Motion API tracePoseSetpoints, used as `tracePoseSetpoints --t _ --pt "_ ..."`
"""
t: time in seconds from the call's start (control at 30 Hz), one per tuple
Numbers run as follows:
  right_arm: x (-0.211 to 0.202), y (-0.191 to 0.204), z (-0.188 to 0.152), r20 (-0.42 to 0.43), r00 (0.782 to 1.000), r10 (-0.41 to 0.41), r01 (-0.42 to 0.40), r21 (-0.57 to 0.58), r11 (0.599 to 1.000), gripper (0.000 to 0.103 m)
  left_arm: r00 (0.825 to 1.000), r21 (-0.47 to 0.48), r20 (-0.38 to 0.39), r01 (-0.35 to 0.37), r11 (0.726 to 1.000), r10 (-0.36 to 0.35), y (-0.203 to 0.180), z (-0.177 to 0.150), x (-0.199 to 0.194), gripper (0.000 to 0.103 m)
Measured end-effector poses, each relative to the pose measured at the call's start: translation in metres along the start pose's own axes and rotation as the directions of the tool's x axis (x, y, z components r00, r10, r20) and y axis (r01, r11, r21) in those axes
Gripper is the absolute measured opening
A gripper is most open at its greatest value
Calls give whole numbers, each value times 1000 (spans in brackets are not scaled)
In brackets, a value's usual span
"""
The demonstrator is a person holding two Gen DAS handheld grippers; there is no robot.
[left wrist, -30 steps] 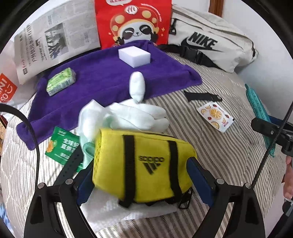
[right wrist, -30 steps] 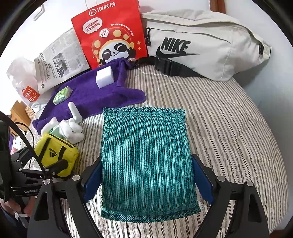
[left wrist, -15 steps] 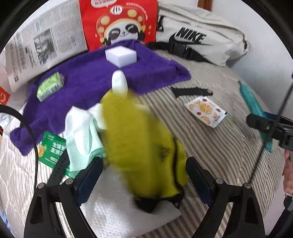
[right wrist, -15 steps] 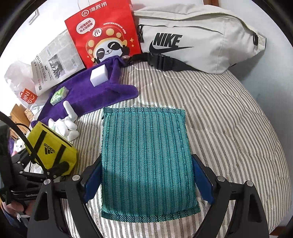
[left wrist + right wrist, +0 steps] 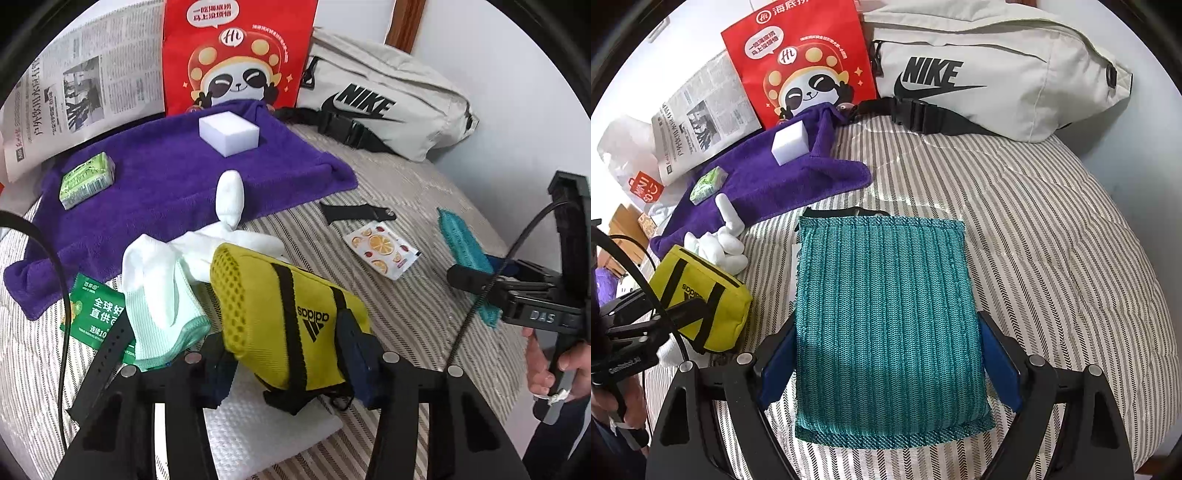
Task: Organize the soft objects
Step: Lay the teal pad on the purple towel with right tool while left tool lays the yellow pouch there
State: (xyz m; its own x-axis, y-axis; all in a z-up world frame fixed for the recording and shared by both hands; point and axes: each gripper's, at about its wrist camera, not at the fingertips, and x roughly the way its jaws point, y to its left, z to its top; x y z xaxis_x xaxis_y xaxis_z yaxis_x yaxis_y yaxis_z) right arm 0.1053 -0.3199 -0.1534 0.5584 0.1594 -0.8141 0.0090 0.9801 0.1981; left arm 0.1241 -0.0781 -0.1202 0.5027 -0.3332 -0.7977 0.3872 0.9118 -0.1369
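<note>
Yellow mesh pouch (image 5: pixel 291 325), black-strapped, sits tilted between left tongs (image 5: pixel 284 363).

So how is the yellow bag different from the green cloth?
The yellow bag is puffy with black straps and a logo; the green cloth is flat, ribbed and plain. The bag sits tilted in the left gripper; the cloth lies level in the right gripper. Both are soft and squeezed between blue pads.

Bare striped bedspread (image 5: pixel 1052 236) right; clutter apparently crowds left.
</note>
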Motion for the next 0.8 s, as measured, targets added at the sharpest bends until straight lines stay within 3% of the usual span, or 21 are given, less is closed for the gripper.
tracePoseSetpoints --t 0.33,0.53,0.6,0.63,0.8 --pt "2 -2 -1 -4 1000 1 -1 7 1000 88 988 -35 42 148 988 -147 0 6 -15 48" --pt "4 3 -2 -6 1000 8 -8 -8 1000 88 997 -11 0 78 997 -78 -11 9 8 48" --pt "4 5 -2 -5 1000 7 -7 -13 1000 88 996 -28 -27 80 996 -80 -10 9 17 35" --pt "4 5 -2 -5 1000 6 -6 -14 1000 88 995 -43 -38 94 995 -96 -9 10 22 21" --pt "4 8 0 -6 1000 2 -2 -25 1000 88 991 -71 -17 134 988 -135 -6 10 21 14"
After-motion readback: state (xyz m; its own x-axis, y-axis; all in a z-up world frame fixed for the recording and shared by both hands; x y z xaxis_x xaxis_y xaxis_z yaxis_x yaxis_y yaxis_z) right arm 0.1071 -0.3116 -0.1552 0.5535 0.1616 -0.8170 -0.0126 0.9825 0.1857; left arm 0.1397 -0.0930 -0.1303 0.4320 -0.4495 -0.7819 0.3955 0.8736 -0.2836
